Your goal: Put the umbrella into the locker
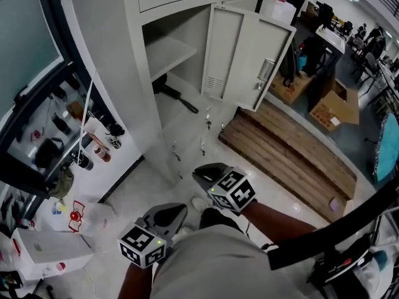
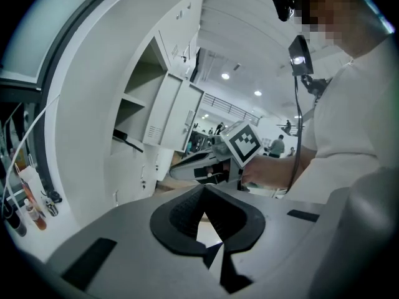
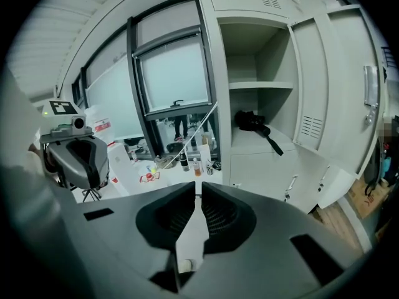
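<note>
The black umbrella (image 1: 174, 95) lies on the lower shelf of the open grey locker (image 1: 168, 55), its handle sticking out toward the front. The right gripper view shows the umbrella (image 3: 255, 124) there too, well ahead of the jaws, and the locker door (image 3: 333, 86) swung open to the right. My right gripper (image 1: 209, 174) is held back from the locker, its jaws nearly together with only a thin slit and nothing in it. My left gripper (image 1: 165, 217) is close to my body, tips touching, empty. Each gripper view shows the other gripper: the left gripper (image 3: 80, 161) and the right gripper (image 2: 193, 167).
A wooden pallet (image 1: 287, 154) lies on the floor right of the locker, with cardboard boxes (image 1: 336, 108) beyond. To the left, bottles (image 1: 93, 148) stand on a white ledge under a dark-framed window (image 1: 37, 104). Shut lower locker doors (image 1: 187, 136) sit below the umbrella's shelf.
</note>
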Demonstrator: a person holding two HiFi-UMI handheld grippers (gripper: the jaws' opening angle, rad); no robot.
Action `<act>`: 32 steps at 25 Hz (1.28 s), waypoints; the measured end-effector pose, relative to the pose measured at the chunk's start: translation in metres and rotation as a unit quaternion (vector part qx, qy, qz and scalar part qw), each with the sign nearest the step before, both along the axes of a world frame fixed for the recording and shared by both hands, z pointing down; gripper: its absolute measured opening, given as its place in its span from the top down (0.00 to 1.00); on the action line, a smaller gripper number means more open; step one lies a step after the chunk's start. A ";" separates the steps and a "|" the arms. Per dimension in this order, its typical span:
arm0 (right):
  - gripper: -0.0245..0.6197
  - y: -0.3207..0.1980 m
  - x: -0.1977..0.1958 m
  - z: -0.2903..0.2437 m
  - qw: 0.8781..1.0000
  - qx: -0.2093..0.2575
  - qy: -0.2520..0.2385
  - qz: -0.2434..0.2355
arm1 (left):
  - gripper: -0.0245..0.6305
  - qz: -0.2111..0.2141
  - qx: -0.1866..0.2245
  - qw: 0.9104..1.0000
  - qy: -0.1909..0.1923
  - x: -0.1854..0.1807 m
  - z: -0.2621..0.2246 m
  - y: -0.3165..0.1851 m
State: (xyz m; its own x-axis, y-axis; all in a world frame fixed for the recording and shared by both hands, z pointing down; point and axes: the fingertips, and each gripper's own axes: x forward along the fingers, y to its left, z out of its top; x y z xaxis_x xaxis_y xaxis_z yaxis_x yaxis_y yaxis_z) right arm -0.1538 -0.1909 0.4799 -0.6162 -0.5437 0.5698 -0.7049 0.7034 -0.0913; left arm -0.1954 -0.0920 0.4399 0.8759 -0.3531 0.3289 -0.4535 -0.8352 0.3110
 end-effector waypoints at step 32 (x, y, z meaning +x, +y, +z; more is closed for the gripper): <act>0.93 -0.038 -0.025 -0.002 0.999 0.019 -0.008 -0.048 | 0.95 -0.018 -0.021 1.000 0.002 -0.008 0.011 -0.052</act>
